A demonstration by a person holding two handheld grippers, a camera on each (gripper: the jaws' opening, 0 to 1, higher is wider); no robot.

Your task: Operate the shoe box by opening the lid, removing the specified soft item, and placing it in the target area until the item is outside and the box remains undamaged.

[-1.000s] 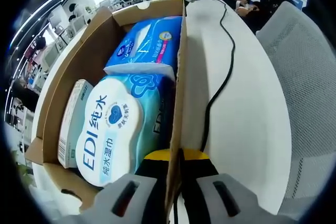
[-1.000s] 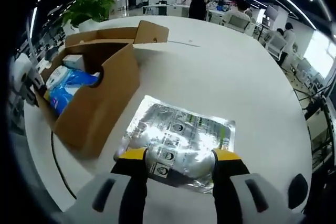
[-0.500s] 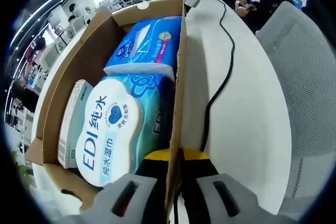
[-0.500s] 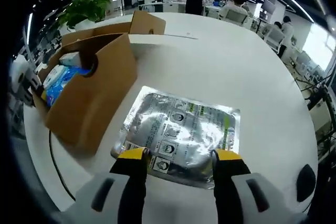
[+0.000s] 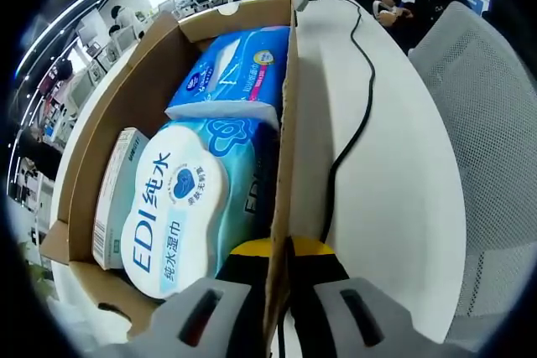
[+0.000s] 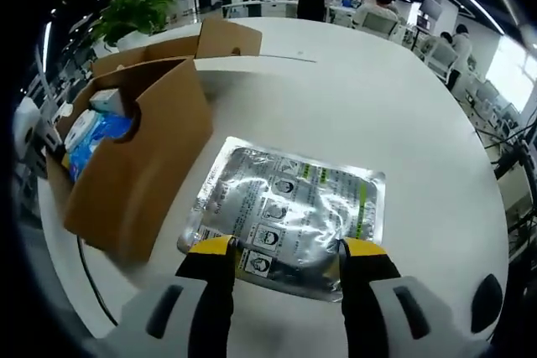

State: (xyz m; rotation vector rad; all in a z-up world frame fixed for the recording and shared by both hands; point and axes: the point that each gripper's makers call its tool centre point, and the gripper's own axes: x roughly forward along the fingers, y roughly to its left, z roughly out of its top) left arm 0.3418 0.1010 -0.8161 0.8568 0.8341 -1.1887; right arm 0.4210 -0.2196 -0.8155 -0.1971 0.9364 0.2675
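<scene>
I see a plain brown cardboard box [image 5: 151, 73] holding a pale teal wipes pack [image 5: 180, 207] with a white label printed in blue letters and a blue heart, a bright blue and white pack [image 5: 239, 69], and a white carton [image 5: 113, 194] with green print. On the white table [image 6: 352, 115] lies a shiny silver foil pouch [image 6: 289, 211] with small black-and-white pictures and a green stripe. My gripper jaws are grey with yellow and black tips, and a black cable [image 5: 357, 123] crosses the table.

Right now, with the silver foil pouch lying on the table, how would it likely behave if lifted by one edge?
The silver foil pouch looks wrinkled and flat, so it would probably sag. Its glossy film may be slippery between the right gripper's open jaws. It seems light.
</scene>
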